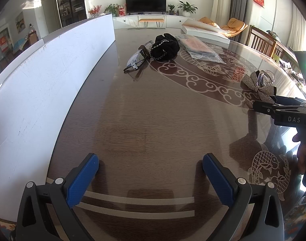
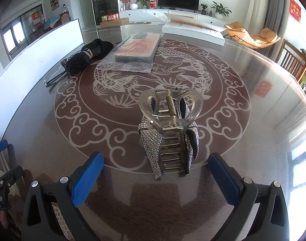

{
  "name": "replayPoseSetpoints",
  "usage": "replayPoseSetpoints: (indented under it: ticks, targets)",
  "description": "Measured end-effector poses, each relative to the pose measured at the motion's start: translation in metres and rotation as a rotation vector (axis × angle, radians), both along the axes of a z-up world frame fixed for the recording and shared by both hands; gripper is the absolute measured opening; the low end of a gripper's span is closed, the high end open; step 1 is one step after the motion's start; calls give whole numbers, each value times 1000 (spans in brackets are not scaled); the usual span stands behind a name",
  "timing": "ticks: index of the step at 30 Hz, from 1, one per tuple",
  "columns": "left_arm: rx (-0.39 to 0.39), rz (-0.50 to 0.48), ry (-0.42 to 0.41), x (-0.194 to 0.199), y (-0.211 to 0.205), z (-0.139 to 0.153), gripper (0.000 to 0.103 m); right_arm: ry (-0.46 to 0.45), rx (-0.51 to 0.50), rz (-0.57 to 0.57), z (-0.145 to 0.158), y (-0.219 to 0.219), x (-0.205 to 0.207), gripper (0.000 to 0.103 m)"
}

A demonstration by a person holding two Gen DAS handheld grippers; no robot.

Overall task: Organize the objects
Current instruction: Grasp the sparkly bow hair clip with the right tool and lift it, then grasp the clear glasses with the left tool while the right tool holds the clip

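Observation:
A clear hair claw clip with a rhinestone bow [image 2: 169,128] lies on the glass table just ahead of my open right gripper [image 2: 156,168], between but beyond its blue pads. It also shows at the right in the left wrist view [image 1: 260,85]. A black scrunchie [image 1: 165,47] [image 2: 88,57], a pair of glasses [image 1: 137,57] [image 2: 54,78] and a bagged phone case [image 1: 199,48] [image 2: 137,49] lie farther back. My left gripper [image 1: 150,163] is open and empty over bare table.
A long white box [image 1: 42,84] [image 2: 38,50] runs along the table's left side. Another flat white box [image 2: 193,31] lies at the far edge. Wooden chairs [image 2: 295,62] stand at the right. The right gripper's body [image 1: 289,110] shows at the left wrist view's right edge.

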State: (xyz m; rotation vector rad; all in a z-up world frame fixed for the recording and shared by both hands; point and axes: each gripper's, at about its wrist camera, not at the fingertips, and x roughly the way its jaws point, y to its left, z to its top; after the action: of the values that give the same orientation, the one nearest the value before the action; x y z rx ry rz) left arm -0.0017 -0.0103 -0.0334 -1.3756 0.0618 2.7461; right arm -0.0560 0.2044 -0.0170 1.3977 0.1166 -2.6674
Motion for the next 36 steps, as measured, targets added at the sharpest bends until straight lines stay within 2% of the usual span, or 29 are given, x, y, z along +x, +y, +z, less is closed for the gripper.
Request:
replayPoseSetpoints:
  ticks: [11, 15, 17, 20, 24, 26, 29, 31, 34, 36]
  targets:
    - [2, 20, -24, -2, 0, 0, 103, 1, 1, -1, 0, 0, 0, 103]
    - [104, 23, -53, -29, -7, 10, 102, 1, 1, -1, 0, 0, 0, 103]
    - [78, 36, -37, -54, -11, 18, 99, 1, 0, -1, 0, 0, 0, 103]
    - [53, 44, -27, -99, -20, 26, 89, 1, 1, -1, 0, 0, 0, 103]
    - [59, 23, -87, -152, -24, 18, 70, 1, 1, -1, 0, 0, 0, 103]
    - [37, 2, -90, -167, -20, 14, 67, 1, 1, -1, 0, 1, 0, 103]
    - [27, -47, -72, -180, -12, 9, 55, 1, 1, -1, 0, 0, 0, 103]
    - [-14, -70, -42, -184, -7, 9, 31, 1, 1, -1, 0, 0, 0, 103]
    - [-21, -81, -32, -180, -9, 10, 28, 2, 1, -1, 0, 1, 0, 103]
    - [-26, -85, -34, -162, -10, 10, 28, 2, 1, -1, 0, 0, 0, 103]
